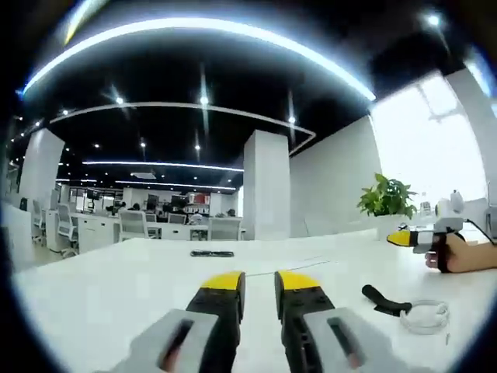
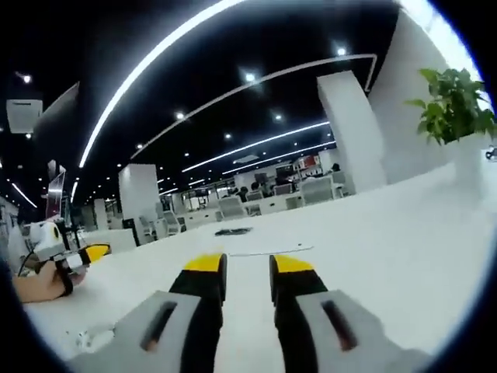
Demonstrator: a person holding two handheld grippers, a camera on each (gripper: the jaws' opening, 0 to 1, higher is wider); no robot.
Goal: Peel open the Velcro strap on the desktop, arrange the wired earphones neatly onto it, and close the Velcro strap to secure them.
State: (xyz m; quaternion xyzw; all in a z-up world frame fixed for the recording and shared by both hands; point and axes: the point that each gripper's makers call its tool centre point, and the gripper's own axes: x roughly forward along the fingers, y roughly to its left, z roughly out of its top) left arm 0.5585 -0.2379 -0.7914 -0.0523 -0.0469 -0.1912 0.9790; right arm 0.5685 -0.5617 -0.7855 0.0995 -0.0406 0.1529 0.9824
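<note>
White table runs out ahead of me in both views, with an open office of desks and chairs behind it. In the left gripper view my left claw hovers over the bare tabletop, its yellow-tipped jaws parted by a narrow gap and holding nothing. Off to its right lie the black Velcro strap and, touching its far end, the coiled white wired earphones. Beyond them a hand holds my right claw above the table, near a potted plant. A small dark object lies far off, toward the table's far edge. In the right gripper view my right claw is likewise slightly parted and empty over the table; the left claw comes in at the left edge, and something small and white, too blurred to identify, lies low on the left.
</note>
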